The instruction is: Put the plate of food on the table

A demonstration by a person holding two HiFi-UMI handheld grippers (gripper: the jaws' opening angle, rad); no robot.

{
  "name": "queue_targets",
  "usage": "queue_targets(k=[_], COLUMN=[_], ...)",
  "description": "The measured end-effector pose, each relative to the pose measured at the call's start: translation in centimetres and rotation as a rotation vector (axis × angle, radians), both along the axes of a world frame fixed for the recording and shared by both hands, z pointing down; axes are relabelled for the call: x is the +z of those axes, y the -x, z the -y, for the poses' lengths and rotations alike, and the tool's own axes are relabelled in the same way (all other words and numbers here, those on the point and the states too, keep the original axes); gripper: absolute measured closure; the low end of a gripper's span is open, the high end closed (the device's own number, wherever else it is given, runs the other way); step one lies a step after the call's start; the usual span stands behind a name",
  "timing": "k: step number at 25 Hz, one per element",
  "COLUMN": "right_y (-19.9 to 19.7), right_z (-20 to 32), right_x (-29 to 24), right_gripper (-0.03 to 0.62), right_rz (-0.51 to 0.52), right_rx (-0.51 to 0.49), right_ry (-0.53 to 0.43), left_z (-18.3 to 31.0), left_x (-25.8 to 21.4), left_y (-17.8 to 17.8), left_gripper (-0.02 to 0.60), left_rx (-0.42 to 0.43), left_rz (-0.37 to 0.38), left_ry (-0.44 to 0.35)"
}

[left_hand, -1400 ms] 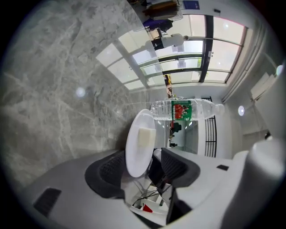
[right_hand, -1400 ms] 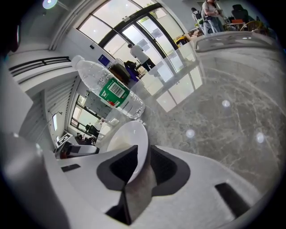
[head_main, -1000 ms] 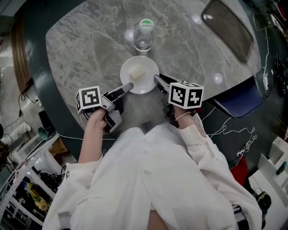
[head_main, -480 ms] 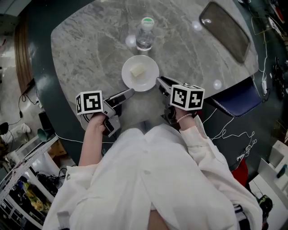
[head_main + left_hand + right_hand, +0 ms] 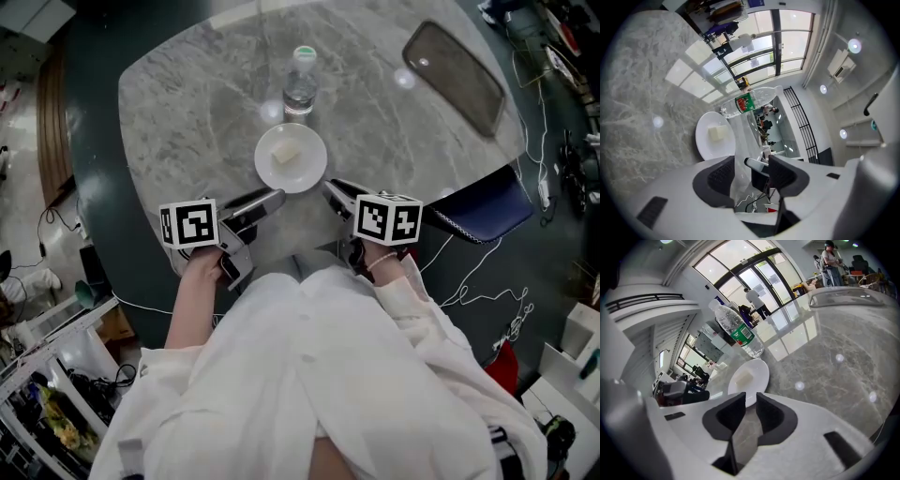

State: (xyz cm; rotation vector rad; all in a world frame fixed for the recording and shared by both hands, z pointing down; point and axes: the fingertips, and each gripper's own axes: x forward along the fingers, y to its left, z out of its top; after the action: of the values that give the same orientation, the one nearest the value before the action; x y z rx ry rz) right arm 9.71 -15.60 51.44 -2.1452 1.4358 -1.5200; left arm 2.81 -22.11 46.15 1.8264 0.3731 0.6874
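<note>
A white plate (image 5: 291, 157) with a pale block of food (image 5: 286, 154) rests on the grey marble table (image 5: 187, 94), just in front of a water bottle (image 5: 300, 82). My left gripper (image 5: 272, 199) sits near the plate's front left, apart from it, open and empty. My right gripper (image 5: 331, 191) sits at the plate's front right, also apart from the rim, its jaws a little open with nothing between them. The left gripper view shows the plate (image 5: 710, 140) beyond the left gripper (image 5: 750, 174). The right gripper view shows the plate (image 5: 752, 376) past the right gripper (image 5: 746, 416).
A dark oblong tray (image 5: 455, 66) lies at the table's far right. A blue chair (image 5: 483, 214) stands at the right edge, with cables on the floor beside it. The table's front edge is right under my hands. People (image 5: 830, 261) stand far off.
Both grippers, which were at the plate's rim on either side a second ago, have drawn back toward the person. The plate stays on the table.
</note>
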Motion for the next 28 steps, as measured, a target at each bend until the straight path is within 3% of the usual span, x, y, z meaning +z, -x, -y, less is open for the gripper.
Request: queue_targets(k=[2, 8, 11, 15, 19, 28], right_y=[0.6, 1.5, 1.6, 2.3, 3.3, 4.4], right_z=[-0.1, 0.6, 1.1, 1.8, 2.4, 3.5], right_x=[-0.5, -2.7, -4.3, -6.4, -8.3, -9.7], right_gripper=[0.541, 0.569, 0.572, 0.583, 0.585, 0.591], right_rz=[-0.005, 0.004, -0.004, -0.019, -0.053, -0.087], right_rx=[-0.018, -0.067, -0.076, -0.120, -0.202, -0.281], right_ry=[-0.009, -0.068, -0.130, -0.211, -0.267, -0.307], left_z=[0.0, 0.7, 0.6, 0.1, -0.8, -1.3], left_x=[-0.7, -2.2, -3.9, -6.2, -7.6, -6.3], left_y=[0.1, 0.8, 0.8, 0.8, 0.7, 1.2], left_gripper=[0.373, 0.519, 0.548, 0.552, 0.552, 0.558], left_rx=[-0.007, -0.008, -0.009, -0.020, 0.005, 0.037], left_rz=[-0.037, -0.120, -0.198, -0.291, -0.332, -0.247], left_ry=[-0.048, -0.329, -0.425, -0.402, -0.400, -0.468])
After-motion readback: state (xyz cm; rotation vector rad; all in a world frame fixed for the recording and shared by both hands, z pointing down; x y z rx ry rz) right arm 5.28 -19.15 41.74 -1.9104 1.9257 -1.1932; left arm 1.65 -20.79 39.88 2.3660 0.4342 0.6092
